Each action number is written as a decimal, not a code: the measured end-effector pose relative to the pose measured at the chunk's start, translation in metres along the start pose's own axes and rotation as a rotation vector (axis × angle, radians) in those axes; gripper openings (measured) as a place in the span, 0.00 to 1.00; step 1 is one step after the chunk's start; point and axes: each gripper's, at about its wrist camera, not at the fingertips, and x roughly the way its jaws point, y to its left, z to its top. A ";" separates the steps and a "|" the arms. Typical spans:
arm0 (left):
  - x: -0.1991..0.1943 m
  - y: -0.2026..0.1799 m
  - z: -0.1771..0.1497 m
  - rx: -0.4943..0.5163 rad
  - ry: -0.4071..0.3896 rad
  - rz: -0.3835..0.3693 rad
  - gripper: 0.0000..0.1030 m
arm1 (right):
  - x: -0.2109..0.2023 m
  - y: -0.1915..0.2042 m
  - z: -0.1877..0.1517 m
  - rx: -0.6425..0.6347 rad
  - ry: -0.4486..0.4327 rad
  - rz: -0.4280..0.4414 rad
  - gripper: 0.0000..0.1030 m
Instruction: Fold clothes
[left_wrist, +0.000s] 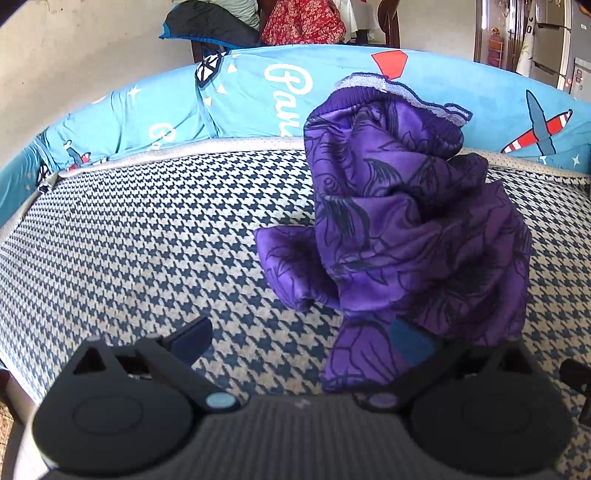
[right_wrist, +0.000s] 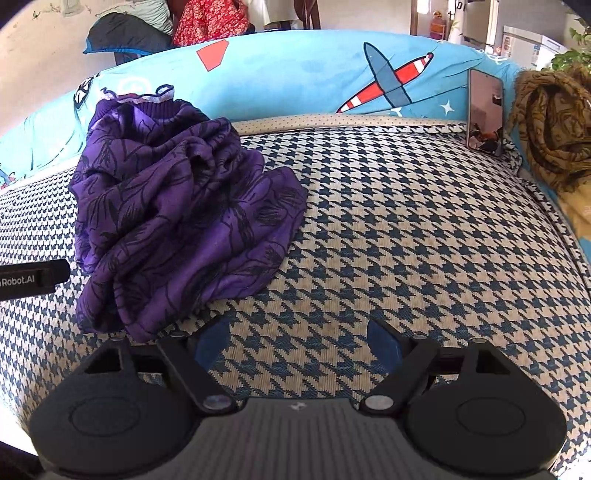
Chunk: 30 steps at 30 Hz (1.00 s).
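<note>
Both grippers, left (left_wrist: 301, 338) and right (right_wrist: 297, 341), stand with jaws wide apart, gripping nothing; the crumpled purple garment (right_wrist: 177, 214) lies on the houndstooth mattress (right_wrist: 406, 240), its hem hiding the left gripper's right pad

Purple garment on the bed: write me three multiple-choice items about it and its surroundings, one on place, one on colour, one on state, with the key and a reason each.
1. Where does the phone stand?
A. Flat under the garment
B. Propped against the blue cushion at the far edge of the mattress
C. Between the right tool's fingers

2. What colour is the trim on the purple garment's waistband?
A. Whitish
B. Red
C. Green

3. How does the purple garment lie?
A. Folded into a neat square
B. Spread flat
C. Crumpled in a heap

Key: 1 B, it leans upright against the blue cushion. 2 A, a pale frilled edge tops the waistband. 3 C, it bunches in loose folds on the houndstooth mattress, while the right tool is open with only mattress between its fingers.
</note>
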 end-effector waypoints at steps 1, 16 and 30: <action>0.000 -0.002 -0.001 -0.007 0.008 -0.013 1.00 | 0.000 -0.002 0.001 0.006 -0.003 -0.014 0.79; 0.003 -0.016 -0.005 0.000 0.023 -0.044 1.00 | 0.002 -0.020 0.006 0.080 -0.014 -0.098 0.79; 0.003 -0.019 -0.005 0.013 0.026 -0.054 1.00 | 0.005 -0.014 0.006 0.059 0.013 -0.074 0.79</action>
